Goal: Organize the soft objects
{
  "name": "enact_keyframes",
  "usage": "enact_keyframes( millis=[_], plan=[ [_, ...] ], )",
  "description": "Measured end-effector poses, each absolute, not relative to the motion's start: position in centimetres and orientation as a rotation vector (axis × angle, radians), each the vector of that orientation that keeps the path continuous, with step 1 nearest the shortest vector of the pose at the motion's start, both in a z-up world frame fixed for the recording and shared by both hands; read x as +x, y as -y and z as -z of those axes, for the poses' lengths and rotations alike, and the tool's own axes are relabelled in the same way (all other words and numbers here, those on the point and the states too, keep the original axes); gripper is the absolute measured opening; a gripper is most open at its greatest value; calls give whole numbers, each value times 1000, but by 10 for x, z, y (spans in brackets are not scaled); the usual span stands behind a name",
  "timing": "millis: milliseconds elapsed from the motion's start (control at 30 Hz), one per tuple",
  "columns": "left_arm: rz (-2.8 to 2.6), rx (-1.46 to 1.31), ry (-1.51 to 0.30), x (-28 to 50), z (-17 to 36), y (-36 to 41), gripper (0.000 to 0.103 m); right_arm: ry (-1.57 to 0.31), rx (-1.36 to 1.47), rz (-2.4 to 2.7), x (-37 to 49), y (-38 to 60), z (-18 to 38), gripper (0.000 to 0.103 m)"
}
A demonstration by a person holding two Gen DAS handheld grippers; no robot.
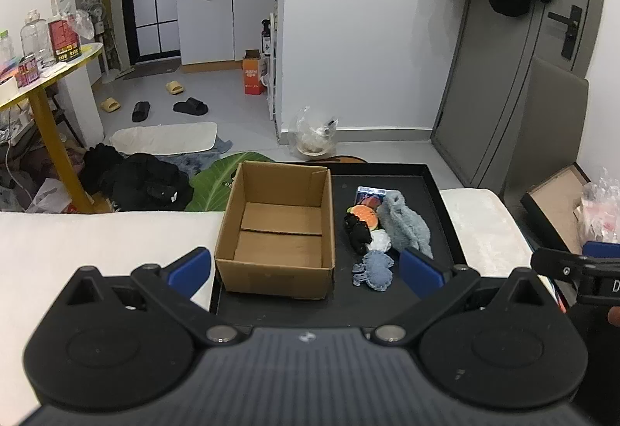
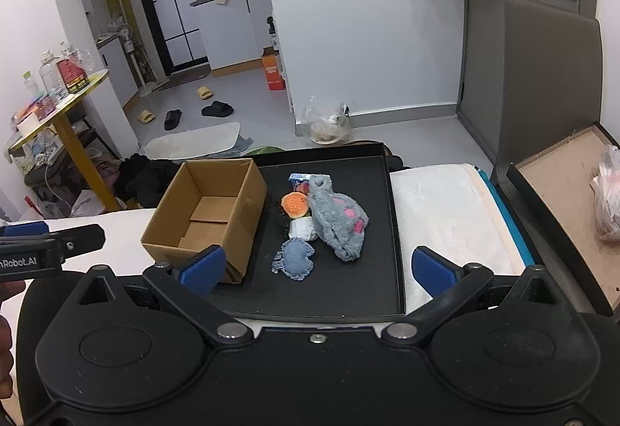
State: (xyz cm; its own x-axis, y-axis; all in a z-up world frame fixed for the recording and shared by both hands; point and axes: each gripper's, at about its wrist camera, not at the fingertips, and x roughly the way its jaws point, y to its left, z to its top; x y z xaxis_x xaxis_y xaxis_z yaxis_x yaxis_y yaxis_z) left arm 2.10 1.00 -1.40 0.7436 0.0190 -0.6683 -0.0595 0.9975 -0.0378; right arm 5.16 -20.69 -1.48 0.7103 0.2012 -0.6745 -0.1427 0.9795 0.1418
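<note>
A: What sits at the left of the black tray (image 1: 445, 201)?

B: An open cardboard box (image 1: 277, 228), empty, flaps up, filling the tray's left half. Its near wall stands close to the tray's near edge. The tray itself rests on a white bed (image 1: 97, 244).

A: And beside the box?

B: A cluster of soft things in the tray's right half, apart from the box. Nearest the near edge lies a small blue denim toy (image 2: 293, 258). Just behind it is a white crumpled piece (image 2: 302, 228), touching a black plush item (image 1: 358, 232), which the right wrist view hardly shows. Farther back sits an orange round toy (image 2: 295, 204), and behind that a small printed card (image 1: 371, 194) near the tray's far edge.

A: The biggest piece?

B: A grey fuzzy sock (image 2: 339, 222) with pink spots, at the right of the cluster, running from the card toward the near edge and touching the white piece.

A: The tools?

B: The left gripper (image 1: 306, 271) hovers over the tray's near edge, jaws wide apart and holding nothing. The right gripper (image 2: 317, 269) does likewise, jaws spread, empty, with the blue toy in line between its blue pads (image 2: 433, 270).
</note>
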Motion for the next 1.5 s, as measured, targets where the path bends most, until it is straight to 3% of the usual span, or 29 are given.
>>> enact_keyframes(
  millis=[633, 1033, 1300, 1500],
  plan=[
    [-98, -107, -749, 55, 42, -43, 102, -757, 153, -181, 78, 211, 43, 99],
    [-171, -125, -783, 78, 65, -70, 100, -818, 193, -182, 106, 209, 72, 91],
    [-201, -128, -816, 100, 81, -85, 92, -880, 212, -209, 127, 199, 95, 78],
    [-211, -134, -839, 113, 92, -92, 87, -911, 215, -216, 140, 193, 106, 78]
  ],
)
